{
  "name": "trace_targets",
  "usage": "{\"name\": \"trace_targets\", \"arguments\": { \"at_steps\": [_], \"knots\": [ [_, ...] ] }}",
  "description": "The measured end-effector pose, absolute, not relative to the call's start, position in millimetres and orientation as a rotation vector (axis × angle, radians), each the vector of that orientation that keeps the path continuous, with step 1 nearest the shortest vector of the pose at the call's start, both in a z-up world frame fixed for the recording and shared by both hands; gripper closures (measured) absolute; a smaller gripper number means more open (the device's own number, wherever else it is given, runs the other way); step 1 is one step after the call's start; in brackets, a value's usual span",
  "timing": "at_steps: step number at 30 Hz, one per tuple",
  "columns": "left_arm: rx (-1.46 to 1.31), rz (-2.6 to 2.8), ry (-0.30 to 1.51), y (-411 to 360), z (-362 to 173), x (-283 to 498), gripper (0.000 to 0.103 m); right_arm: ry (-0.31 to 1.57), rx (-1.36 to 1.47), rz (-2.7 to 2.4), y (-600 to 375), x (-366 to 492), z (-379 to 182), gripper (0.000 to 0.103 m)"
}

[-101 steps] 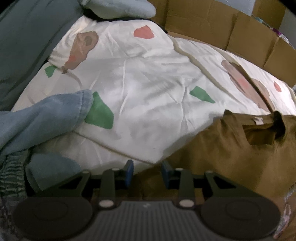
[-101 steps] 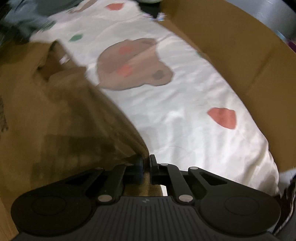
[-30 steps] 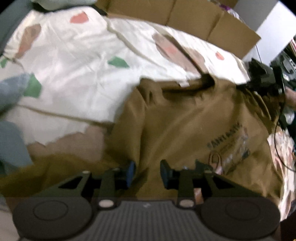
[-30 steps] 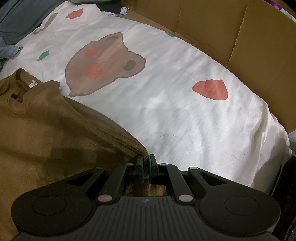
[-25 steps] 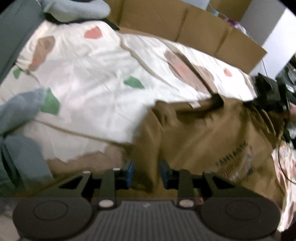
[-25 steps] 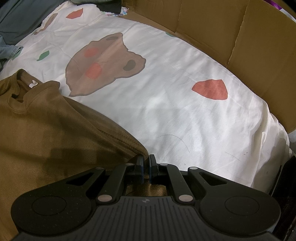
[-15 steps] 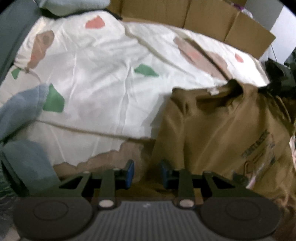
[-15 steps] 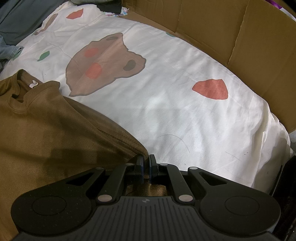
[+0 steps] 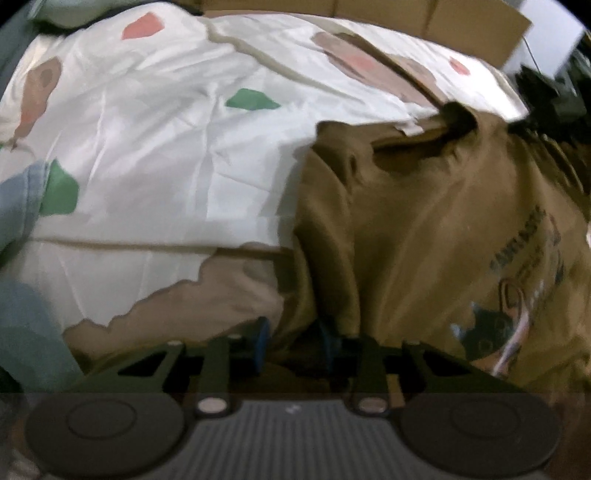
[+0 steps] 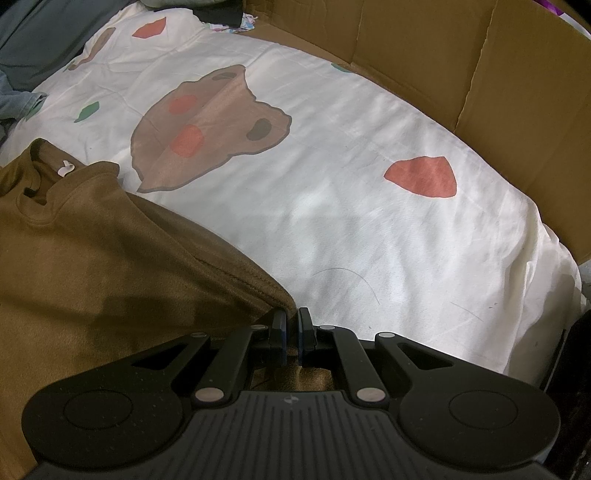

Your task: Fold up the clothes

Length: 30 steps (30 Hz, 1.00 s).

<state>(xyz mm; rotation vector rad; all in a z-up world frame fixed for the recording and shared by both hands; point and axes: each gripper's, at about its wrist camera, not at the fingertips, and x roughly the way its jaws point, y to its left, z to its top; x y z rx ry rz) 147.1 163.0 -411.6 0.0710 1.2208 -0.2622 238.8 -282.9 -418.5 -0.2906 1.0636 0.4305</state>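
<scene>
A brown T-shirt (image 9: 424, 229) with a chest print lies spread on a white sheet, collar toward the far side. My left gripper (image 9: 293, 334) is low over the shirt's left edge. Its jaws are closing, a bunched fold of the brown fabric lies between the blue pads (image 9: 263, 332), and I see no firm pinch. In the right wrist view the same T-shirt (image 10: 92, 251) fills the left side. My right gripper (image 10: 291, 326) is shut on the shirt's hemmed edge, and the cloth rises into its pads.
The white sheet (image 10: 332, 206) carries bear, red and green prints. Cardboard walls (image 10: 480, 66) stand along its far and right sides. Blue denim (image 9: 18, 206) and other clothes lie at the left. Grey fabric (image 10: 40, 33) is at the far left corner.
My left gripper has sunk toward the sheet and shifted to the shirt's left edge, where the fold now sits between its narrowing jaws. The right gripper and its hold are unchanged.
</scene>
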Motion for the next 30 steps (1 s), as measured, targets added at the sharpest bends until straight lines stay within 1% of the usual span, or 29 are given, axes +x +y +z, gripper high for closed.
{"name": "trace_targets", "arguments": {
  "at_steps": [1,2,5,10,16,22,30],
  "knots": [
    [0.073,-0.27,1.22,163,-412,147,0.086,1.063,-0.29,0.43,-283,239,-418,0.1],
    [0.083,-0.273,1.213,162,-411,148,0.093,1.063,-0.29,0.43,-283,239,-418,0.1],
    [0.131,-0.271,1.184,160,-406,147,0.098,1.062,-0.286,0.427,-283,239,-417,0.1],
    [0.188,-0.171,1.12,174,-389,152,0.099,1.05,-0.273,0.418,-285,239,-410,0.1],
    [0.269,-0.063,1.038,199,-371,178,0.099,1.029,-0.266,0.406,-284,243,-397,0.1],
    [0.362,-0.01,0.978,201,-366,199,0.099,0.987,-0.267,0.387,-282,247,-380,0.1],
    [0.39,0.064,0.927,209,-363,212,0.099,0.914,-0.222,0.358,-281,264,-353,0.1]
  ]
}}
